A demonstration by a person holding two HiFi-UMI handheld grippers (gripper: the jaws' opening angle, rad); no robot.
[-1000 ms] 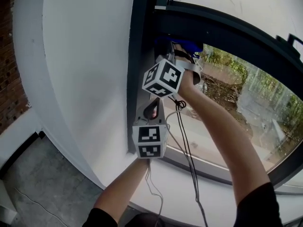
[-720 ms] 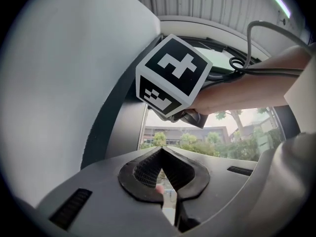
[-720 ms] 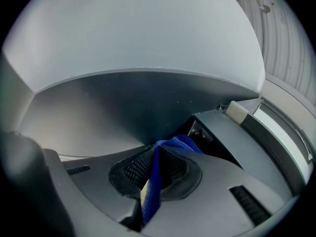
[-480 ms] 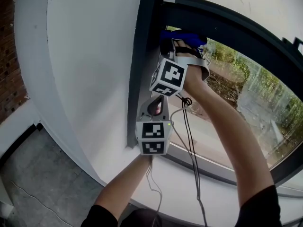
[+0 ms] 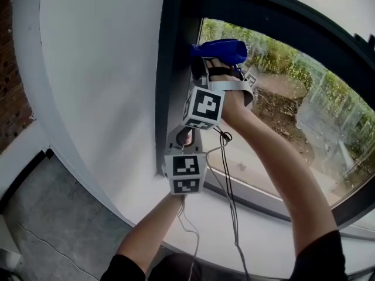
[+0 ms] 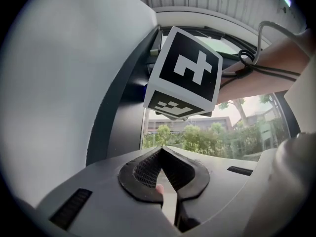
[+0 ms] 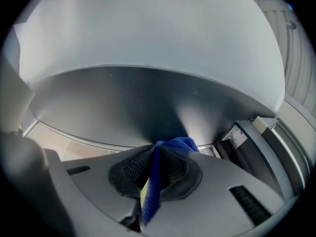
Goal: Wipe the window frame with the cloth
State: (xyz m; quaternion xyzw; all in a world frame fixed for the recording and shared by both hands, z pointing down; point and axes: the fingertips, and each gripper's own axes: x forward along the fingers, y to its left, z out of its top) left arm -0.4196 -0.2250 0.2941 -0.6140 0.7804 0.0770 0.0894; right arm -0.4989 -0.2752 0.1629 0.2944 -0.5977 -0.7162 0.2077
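Pinching crumpled blue cloth [image 7: 152, 184], right tool [image 7: 157, 151] at smooth dark window frame [image 5: 174, 69].

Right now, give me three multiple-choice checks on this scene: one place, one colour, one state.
1. Where is the cloth? A on the floor; B in the right tongs, up at the window frame; C on the sill.
2. Cloth colour? A red; B blue; C white.
3. Left tongs? A shut, no cloth; B wide open; C shut on the cloth.
Answers: B, the right gripper view shows it pinched there; B, blue in both views; A, tips meet without cloth.
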